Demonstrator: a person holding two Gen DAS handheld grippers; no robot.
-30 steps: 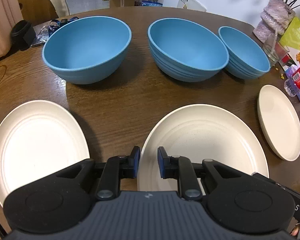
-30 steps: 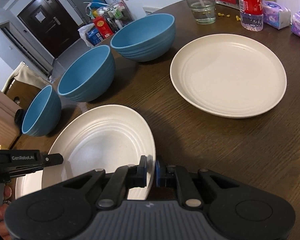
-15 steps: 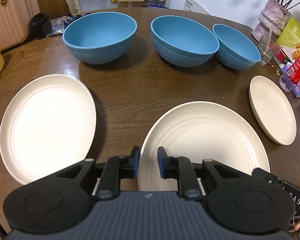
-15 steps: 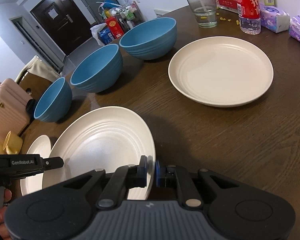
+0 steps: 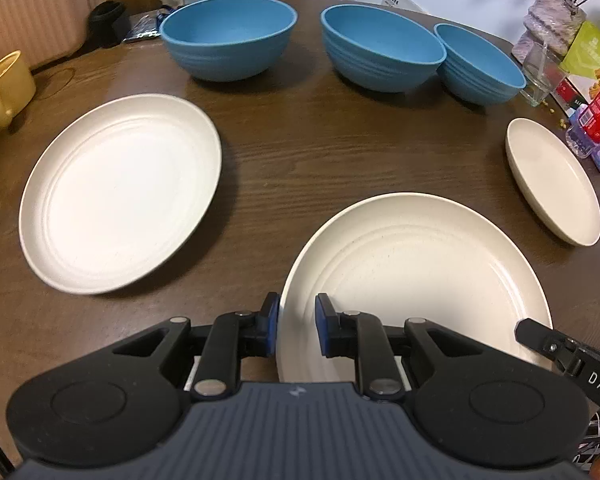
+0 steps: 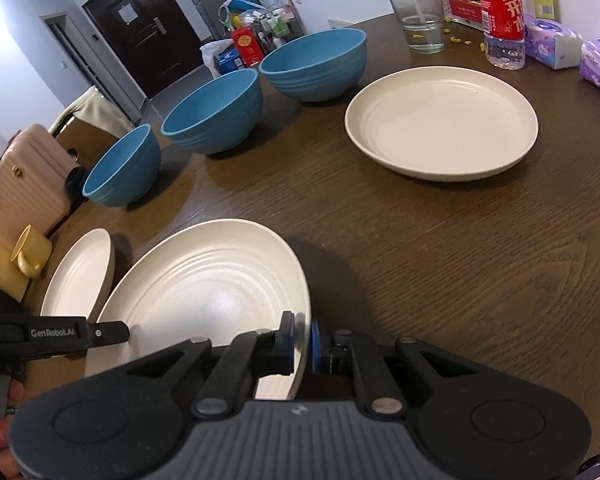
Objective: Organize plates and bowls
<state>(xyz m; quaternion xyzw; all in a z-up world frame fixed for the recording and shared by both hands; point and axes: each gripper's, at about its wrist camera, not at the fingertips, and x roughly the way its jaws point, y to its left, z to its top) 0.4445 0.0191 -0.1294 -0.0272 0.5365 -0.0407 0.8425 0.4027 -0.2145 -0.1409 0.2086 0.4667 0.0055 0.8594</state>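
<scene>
**Middle plate carried by both claws toward the left-hand plate**

Both claws are clenched on the same cream plate: the left claw pinches its near-left rim, the right claw its near-right rim. In the right wrist view the plate sits tilted, its shadow thrown on the tabletop, so it looks lifted rather than resting.

Still lying flat: a second plate on the left and a third on the far right. Three blue bowls stand in a row behind – left, middle, right. None is stacked.

Doing the step well, as I judge it:
- Keep both grips at equal height; a plate held by two rims twists if one side leads.
- Level it before lowering.
- Centre it over the target plate, rims matched, then release both sides together.
- Stay clear of the yellow mug at the left edge.

Against the earlier frames: the held plate keeps its place between the pads, while the left plate has slid rightward in the left wrist view and shows whole. The mug is newly in sight. In the right wrist view the far-right plate has receded.
</scene>
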